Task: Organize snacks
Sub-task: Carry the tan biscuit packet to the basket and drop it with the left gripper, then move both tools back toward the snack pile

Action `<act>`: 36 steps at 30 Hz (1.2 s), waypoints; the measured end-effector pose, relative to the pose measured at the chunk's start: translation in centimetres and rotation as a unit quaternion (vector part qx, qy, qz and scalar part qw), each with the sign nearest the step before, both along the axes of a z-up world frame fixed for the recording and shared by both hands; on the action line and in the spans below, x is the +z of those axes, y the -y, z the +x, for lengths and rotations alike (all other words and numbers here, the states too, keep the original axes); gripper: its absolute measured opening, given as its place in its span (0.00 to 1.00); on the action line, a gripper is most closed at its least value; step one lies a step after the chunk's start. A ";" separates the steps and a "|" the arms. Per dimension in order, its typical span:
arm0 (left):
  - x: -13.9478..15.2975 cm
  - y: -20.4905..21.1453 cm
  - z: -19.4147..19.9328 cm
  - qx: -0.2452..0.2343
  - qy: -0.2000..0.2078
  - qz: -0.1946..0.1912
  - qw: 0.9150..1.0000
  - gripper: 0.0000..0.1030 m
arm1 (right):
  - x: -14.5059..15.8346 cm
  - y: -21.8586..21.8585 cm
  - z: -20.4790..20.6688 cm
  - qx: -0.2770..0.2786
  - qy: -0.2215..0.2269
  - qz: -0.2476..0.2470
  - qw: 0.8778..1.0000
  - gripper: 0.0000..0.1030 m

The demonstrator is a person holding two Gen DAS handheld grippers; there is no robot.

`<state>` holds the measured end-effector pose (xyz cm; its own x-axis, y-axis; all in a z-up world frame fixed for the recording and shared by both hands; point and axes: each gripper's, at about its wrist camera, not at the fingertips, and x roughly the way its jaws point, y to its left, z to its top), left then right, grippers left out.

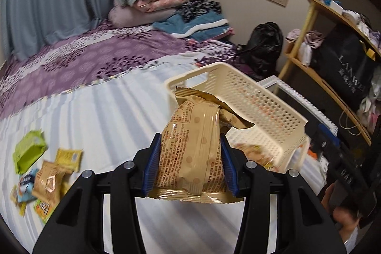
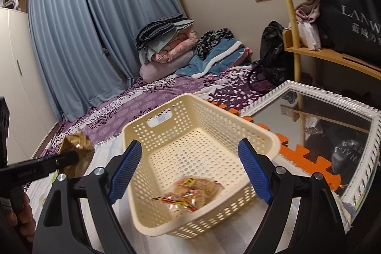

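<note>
Snack packet is clamped in left gripper, mid-carry; next, release over basket at frame right; right gripper gapes empty.

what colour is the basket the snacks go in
Cream basket, perforated; clearest in the right wrist view.

The left gripper is clamping its blue pads against both sides of a tan snack packet, holding it lifted, while the right gripper is hovering with its fingers spread wide, gripping nothing
</note>
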<state>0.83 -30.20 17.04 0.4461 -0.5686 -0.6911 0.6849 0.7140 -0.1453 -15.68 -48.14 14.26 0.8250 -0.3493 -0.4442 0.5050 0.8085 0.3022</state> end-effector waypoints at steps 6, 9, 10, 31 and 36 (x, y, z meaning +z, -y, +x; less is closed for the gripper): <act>0.1 4.9 -1.1 -0.041 -0.004 0.002 0.999 0.47 | -0.6 1.7 -1.4 -0.022 0.000 0.010 1.000 0.80; -0.1 6.8 -1.1 -0.055 -0.014 0.002 0.998 0.47 | -0.9 2.2 -1.8 -0.028 -0.001 0.012 1.000 0.80; -0.2 7.5 -1.2 -0.061 -0.019 0.001 0.998 0.47 | -1.0 2.3 -1.9 -0.030 -0.001 0.013 0.999 0.80; 0.6 4.0 0.2 -0.013 -0.007 -0.011 1.000 0.88 | -1.1 0.3 -0.1 -0.002 -0.007 0.010 1.000 0.82; 1.0 2.3 0.4 0.002 0.004 -0.013 1.000 0.90 | -0.7 -0.8 0.5 0.012 -0.008 0.006 1.000 0.83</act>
